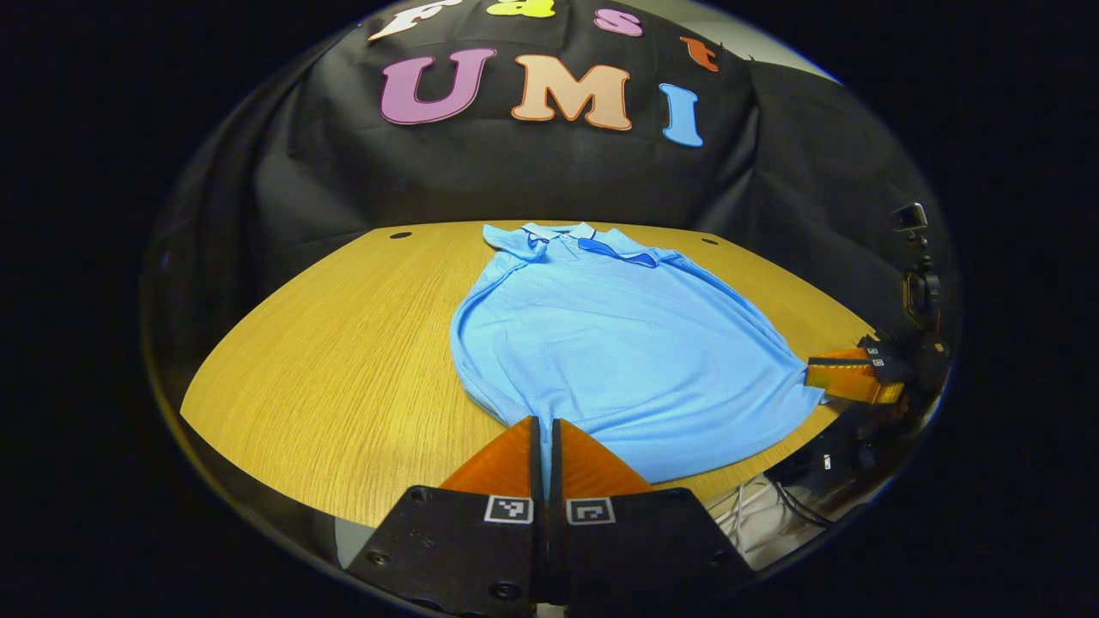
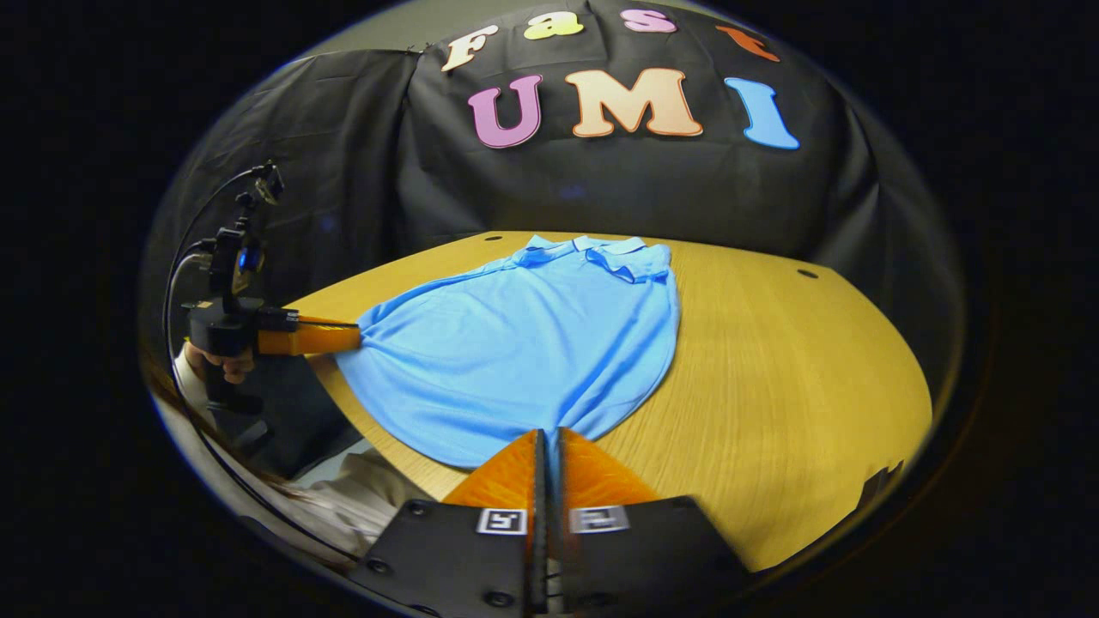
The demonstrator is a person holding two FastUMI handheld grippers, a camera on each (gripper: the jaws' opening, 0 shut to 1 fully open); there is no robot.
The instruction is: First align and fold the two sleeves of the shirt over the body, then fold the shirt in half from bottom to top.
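Shirt (image 1: 618,343), light blue with a collar, spread flat on the wooden worktop (image 1: 343,360), collar toward the black cloth wall, hem toward the near edge. Sleeves already folded in over the body, lying along its sides near the collar.

Left gripper (image 1: 545,425) at the hem's left corner, fingers (image 1: 506,459) pressed together with hardly a gap, a thin edge of blue cloth pinched between them. Seen from the right gripper view as well, out at the far left (image 2: 348,339), held by a hand (image 2: 219,365), tips gripping the hem corner and drawing the cloth to a point.

Right gripper (image 2: 545,433) at the other hem corner, fingers (image 2: 592,472) likewise nearly closed with blue cloth caught between them. Visible in the left gripper view at the far right (image 1: 816,373), tips on the hem corner.

Hem near the worktop's front edge, stretched between both grippers. Bare wood wide open to the left of the shirt and to its right; a narrower strip of worktop beyond the collar, up to the cloth wall.
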